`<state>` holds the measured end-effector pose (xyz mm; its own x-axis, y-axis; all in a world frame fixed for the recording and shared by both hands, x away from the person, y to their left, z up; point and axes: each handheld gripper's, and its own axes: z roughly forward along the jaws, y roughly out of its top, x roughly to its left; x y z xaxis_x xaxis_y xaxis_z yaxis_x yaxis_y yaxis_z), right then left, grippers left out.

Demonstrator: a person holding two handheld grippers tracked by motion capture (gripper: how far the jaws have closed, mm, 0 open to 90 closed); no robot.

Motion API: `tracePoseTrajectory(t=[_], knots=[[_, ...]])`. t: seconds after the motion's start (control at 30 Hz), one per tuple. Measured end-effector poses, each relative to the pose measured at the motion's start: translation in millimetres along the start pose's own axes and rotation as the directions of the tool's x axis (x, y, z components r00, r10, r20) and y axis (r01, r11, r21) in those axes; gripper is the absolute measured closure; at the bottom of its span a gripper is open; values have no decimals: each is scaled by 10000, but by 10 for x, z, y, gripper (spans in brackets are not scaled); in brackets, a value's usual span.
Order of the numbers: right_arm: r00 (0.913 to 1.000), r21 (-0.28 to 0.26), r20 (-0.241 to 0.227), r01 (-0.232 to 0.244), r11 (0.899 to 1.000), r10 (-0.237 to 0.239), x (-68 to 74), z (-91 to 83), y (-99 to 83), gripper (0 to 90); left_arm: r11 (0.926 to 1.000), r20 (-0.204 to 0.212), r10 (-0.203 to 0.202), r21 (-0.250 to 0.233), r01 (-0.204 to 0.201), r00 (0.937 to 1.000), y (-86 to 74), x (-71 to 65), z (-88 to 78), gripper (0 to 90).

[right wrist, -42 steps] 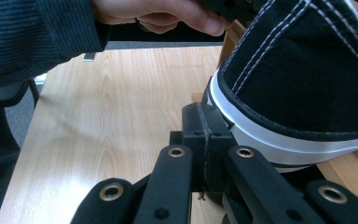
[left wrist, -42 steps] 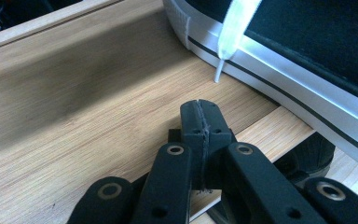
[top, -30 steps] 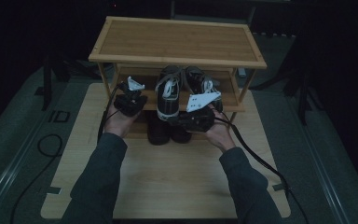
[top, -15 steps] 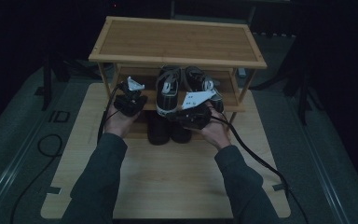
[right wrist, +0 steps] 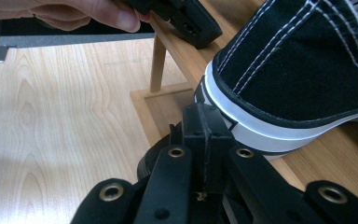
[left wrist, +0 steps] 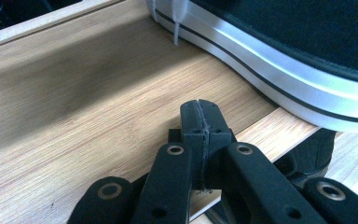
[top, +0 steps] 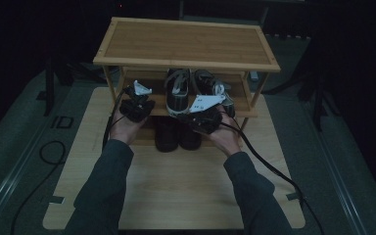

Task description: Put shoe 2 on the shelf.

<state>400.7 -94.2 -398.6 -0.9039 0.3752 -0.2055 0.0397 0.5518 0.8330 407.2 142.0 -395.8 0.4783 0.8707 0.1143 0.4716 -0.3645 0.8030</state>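
A bamboo shoe rack (top: 186,44) stands on a light wooden board (top: 176,191). Two black sneakers with white soles (top: 177,90) (top: 206,84) sit on its middle shelf, and a pair of dark shoes (top: 166,136) sits below. My left gripper (top: 137,102) is at the shelf's left front, shut and empty (left wrist: 200,116) over bare shelf wood (left wrist: 84,107), with a sneaker's white sole (left wrist: 289,79) to its right. My right gripper (top: 203,113) is in front of the sneakers, shut and empty (right wrist: 204,125), its tip right at a sneaker's white sole (right wrist: 261,130).
In the right gripper view a rack post (right wrist: 157,60) and the lower shelf frame (right wrist: 142,100) lie ahead, with the other hand (right wrist: 74,14) and its gripper (right wrist: 186,18) at the top. Cables (top: 269,166) trail over the board. The rack's top shelf overhangs both grippers.
The right gripper has shifted slightly in front of the sneakers. The left gripper has stayed where it was. Both stay shut.
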Motion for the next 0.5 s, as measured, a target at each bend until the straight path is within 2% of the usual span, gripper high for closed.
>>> tracePoseTrajectory(t=[0.17,0.37,0.5], knots=[[9993,78,369,-81,9999,79,15,35,19,900,10000,-32,17,-11,-17,10000,-3,-3,-1,900],[9984,152,551,-139,9998,130,34,69,41,900,10000,-55,38,-4,-38,10000,-1,-4,-2,900],[9985,218,503,-226,9995,215,28,72,55,900,10000,-39,55,15,-55,10000,2,-3,-1,900]])
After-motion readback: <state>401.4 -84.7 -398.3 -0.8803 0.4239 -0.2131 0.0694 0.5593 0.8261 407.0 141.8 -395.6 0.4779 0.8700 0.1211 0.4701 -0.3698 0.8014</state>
